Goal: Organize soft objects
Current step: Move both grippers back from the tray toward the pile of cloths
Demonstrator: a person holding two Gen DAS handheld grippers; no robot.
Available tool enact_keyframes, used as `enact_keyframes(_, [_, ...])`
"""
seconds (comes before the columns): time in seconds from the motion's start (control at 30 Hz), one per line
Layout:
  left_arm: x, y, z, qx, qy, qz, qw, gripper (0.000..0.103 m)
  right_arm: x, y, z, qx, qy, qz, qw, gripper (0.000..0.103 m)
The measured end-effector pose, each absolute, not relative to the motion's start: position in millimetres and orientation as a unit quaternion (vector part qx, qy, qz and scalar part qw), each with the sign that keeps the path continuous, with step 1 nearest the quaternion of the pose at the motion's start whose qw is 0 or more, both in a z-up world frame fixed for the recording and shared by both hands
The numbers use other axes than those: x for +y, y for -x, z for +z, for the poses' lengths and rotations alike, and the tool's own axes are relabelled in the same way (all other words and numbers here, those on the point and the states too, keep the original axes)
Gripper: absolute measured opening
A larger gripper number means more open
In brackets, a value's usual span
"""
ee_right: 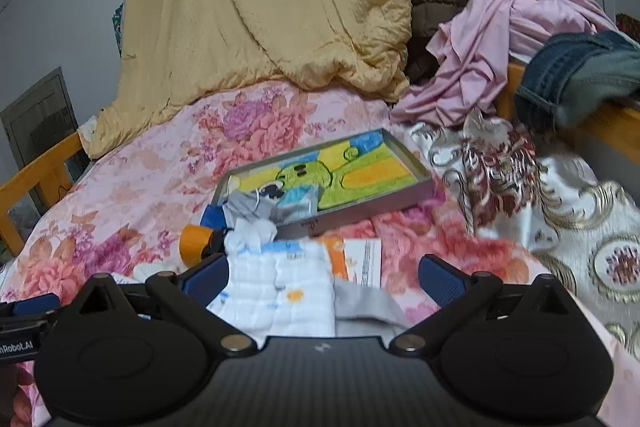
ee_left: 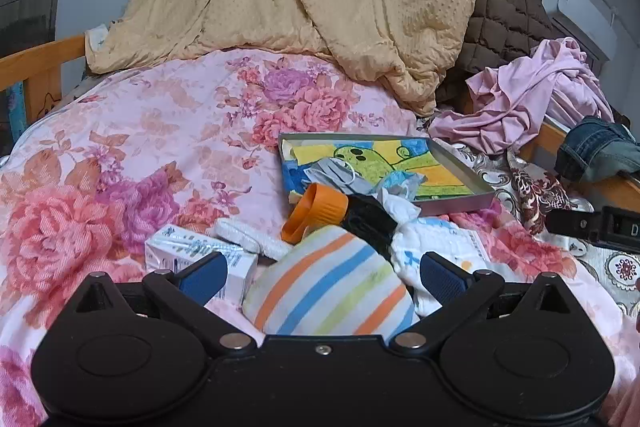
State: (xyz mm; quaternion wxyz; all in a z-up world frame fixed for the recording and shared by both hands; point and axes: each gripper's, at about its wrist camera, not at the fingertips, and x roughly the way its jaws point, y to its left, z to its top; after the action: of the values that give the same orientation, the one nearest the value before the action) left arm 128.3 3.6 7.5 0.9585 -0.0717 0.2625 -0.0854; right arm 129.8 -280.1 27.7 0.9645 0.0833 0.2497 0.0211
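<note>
we find the left tool spread wide, gripping nothing, astride a striped cloth banded orange, blue and green, bunched on the floral bed. the right tool, equally wide and empty, hovers over a white quilted cloth.

Left gripper and right gripper both spread wide.
</note>
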Motion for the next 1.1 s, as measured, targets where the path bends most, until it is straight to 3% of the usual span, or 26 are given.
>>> enact_keyframes(0.6, [-4.9,-99.8,-3.2,0.296,0.052,-0.071,0.951,0.102,-264.9,-100.9,5.2,0.328,-0.077,0.033,0.941,0.103])
enact_keyframes(1.1, [-9.0,-103.8,-25.9,0.376,0.04,-0.065,0.924,0.102,-253.0,-108.8,-10.6,0.386,-0.039,0.042,0.921,0.103])
